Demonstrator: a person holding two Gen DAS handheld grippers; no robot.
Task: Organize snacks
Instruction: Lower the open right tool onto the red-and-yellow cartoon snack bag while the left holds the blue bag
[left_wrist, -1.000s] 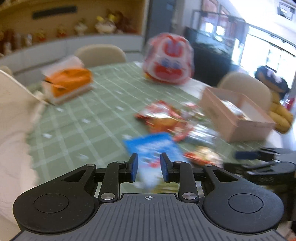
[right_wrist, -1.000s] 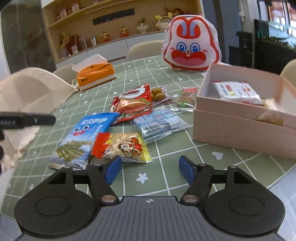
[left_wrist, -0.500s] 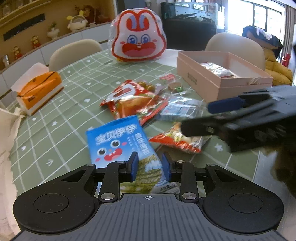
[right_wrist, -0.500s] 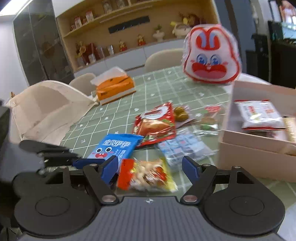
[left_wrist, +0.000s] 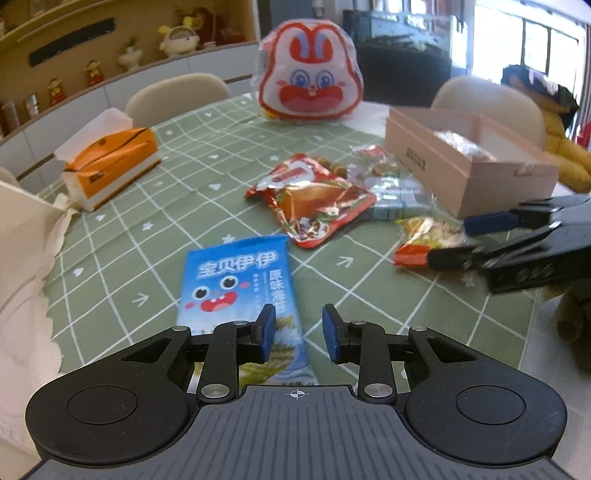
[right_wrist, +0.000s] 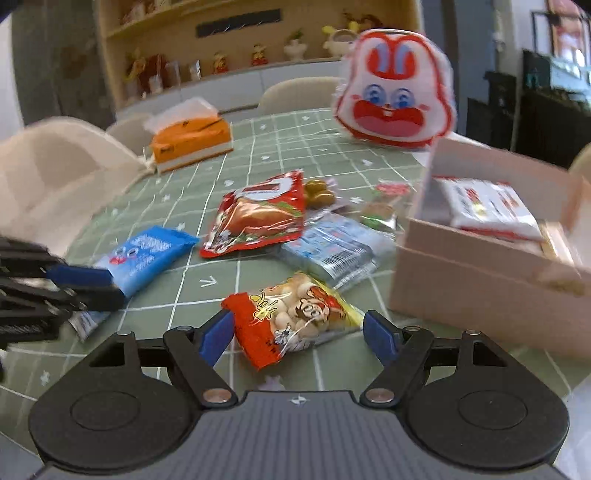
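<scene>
Loose snacks lie on a green checked tablecloth (left_wrist: 155, 236). My left gripper (left_wrist: 294, 334) is open a little, just above the near end of a blue seaweed packet (left_wrist: 236, 284). My right gripper (right_wrist: 299, 334) is wide open with its jaws on either side of an orange-and-yellow cartoon snack bag (right_wrist: 291, 314), which also shows in the left wrist view (left_wrist: 424, 238). A big red snack bag (left_wrist: 310, 201), a clear pack of blue sweets (right_wrist: 332, 247) and small candies (right_wrist: 384, 206) lie beyond. A pink box (right_wrist: 480, 280) at the right holds a white-and-red packet (right_wrist: 491, 206).
A rabbit-face bag (left_wrist: 310, 74) stands at the far side. An orange tissue box (left_wrist: 110, 162) sits at the left, next to a beige cloth bag (right_wrist: 55, 173). Chairs ring the table. The table's edge runs close on the right (left_wrist: 524, 332).
My left gripper has opened slightly and drawn back over the blue packet's near end. My right gripper has moved down and forward, so its jaws now flank the cartoon snack bag.
</scene>
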